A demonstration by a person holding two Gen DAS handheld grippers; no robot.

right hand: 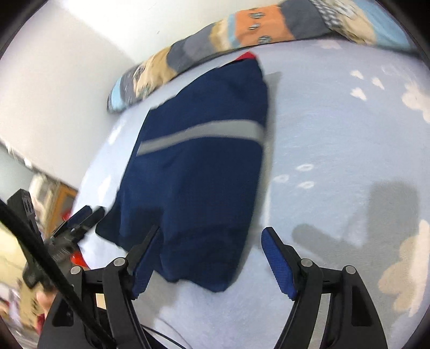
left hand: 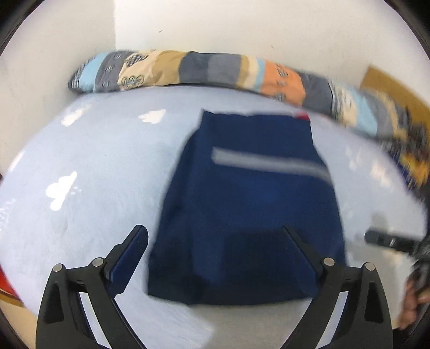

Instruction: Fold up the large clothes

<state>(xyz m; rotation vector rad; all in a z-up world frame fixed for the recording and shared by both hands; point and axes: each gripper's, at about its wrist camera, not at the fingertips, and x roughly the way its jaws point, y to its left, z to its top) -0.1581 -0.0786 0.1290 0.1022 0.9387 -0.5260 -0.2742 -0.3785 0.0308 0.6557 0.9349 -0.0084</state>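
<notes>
1. On the light blue bed sheet [left hand: 94, 166] lies a dark blue garment [left hand: 250, 204], folded into a neat block.
2. A grey stripe [left hand: 268, 161] runs across the garment, and a bit of red [left hand: 302, 116] peeks out at its far end.
3. A long patchwork quilt [left hand: 188, 69] is rolled up along the far edge of the bed, by the white wall [left hand: 215, 24].
4. The left gripper [left hand: 215, 239] is wide open and holds nothing. Its fingers sit above the near end of the garment.
5. The right gripper [right hand: 212, 241] is wide open too, with nothing in it. It hangs over the near corner of the garment.
6. The sheet has white cloud shapes [right hand: 415, 98] on it.
7. Both pictures are a bit blurry.
8. In the left view, the other gripper's tip [left hand: 387, 241] shows at the right edge, beside the garment.
</notes>
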